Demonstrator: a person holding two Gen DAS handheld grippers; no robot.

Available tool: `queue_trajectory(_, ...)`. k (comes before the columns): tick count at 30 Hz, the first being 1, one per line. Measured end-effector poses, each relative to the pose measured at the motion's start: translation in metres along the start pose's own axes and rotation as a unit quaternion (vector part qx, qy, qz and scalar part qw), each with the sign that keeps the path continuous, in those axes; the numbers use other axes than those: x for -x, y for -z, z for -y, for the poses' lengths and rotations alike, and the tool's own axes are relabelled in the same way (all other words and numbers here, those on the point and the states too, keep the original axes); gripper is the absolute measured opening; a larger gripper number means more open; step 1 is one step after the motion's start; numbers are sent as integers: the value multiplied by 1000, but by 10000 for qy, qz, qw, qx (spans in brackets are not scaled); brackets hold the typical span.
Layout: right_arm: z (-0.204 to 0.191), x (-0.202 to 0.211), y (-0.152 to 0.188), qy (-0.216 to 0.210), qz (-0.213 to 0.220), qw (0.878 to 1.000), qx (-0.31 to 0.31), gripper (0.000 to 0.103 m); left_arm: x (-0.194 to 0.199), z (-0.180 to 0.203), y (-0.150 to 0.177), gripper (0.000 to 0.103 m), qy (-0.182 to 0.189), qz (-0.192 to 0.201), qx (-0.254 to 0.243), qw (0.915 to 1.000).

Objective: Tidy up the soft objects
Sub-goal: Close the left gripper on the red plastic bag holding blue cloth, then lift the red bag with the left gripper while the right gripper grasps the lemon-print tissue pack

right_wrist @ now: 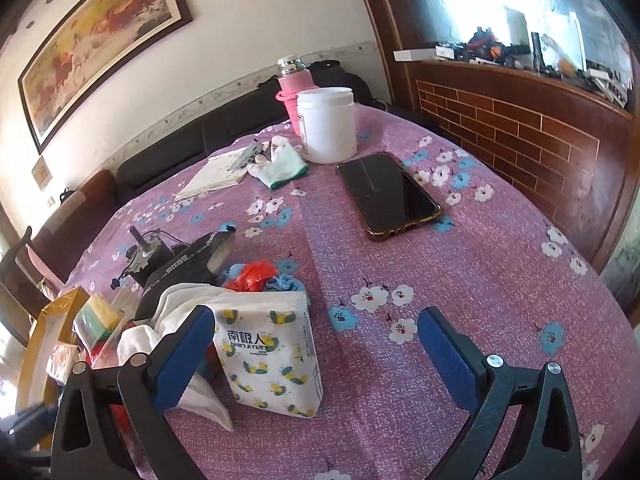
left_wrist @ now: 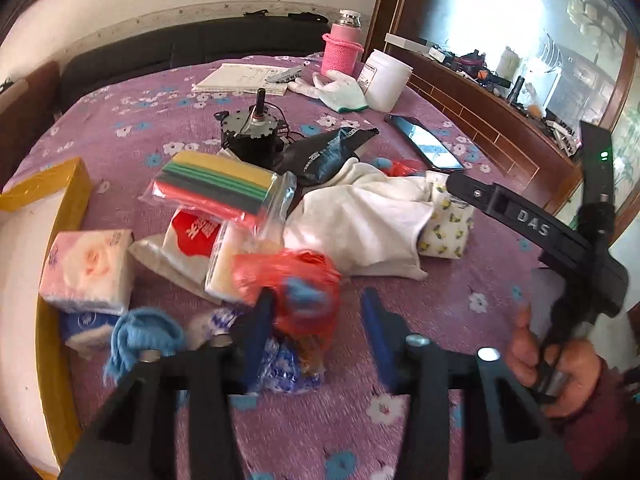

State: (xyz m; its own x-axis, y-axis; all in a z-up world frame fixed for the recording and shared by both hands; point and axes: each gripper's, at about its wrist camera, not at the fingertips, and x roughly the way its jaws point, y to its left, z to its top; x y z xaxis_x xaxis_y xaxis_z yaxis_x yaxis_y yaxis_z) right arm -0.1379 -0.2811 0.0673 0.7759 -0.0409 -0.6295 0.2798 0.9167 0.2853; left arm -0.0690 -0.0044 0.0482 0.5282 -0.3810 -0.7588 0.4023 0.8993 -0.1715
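Note:
My left gripper is open. A red plastic bag with blue cloth inside lies between its fingers, against the left finger. Around it lie a pink tissue pack, a blue cloth, a red-and-white tissue pack, a bag of coloured sponges and a white cloth. My right gripper is open over the purple tablecloth. A lemon-print tissue pack stands just inside its left finger; whether they touch I cannot tell.
A yellow-rimmed box sits at the left edge. A black motor, a black pouch, a phone, a white jar, a pink bottle, a white glove and papers lie farther back.

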Motion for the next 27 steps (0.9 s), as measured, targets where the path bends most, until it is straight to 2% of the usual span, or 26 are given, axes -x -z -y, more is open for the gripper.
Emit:
queue_trajectory(3,0,-1,0,-20,-14,10000,-14,102,8,-3,6,43,-38,43,78,10000)
queue_trajectory(5,0,-1,0,-24,-28,10000,-9,102,10,-3,8,53,-21,28,76,10000)
queue_trajectory(7,-1,-2,1,-20,-56,10000,-11,102,9,2,11,58,-121,39,-48,9999)
queue_trajectory(11,0,-3,1,-4,-73,10000,-15,102,5,9,7,58,-158,7,-135,9998)
queue_trajectory(20,7,0,0,-60,-14,9998,-181,102,-25,27,-5,58,-502,-109,-439,9977)
queue_trajectory(27,8,-3,0,-51,-104,9997,-206,102,-38,29,0,58,-925,-278,-521,9940)
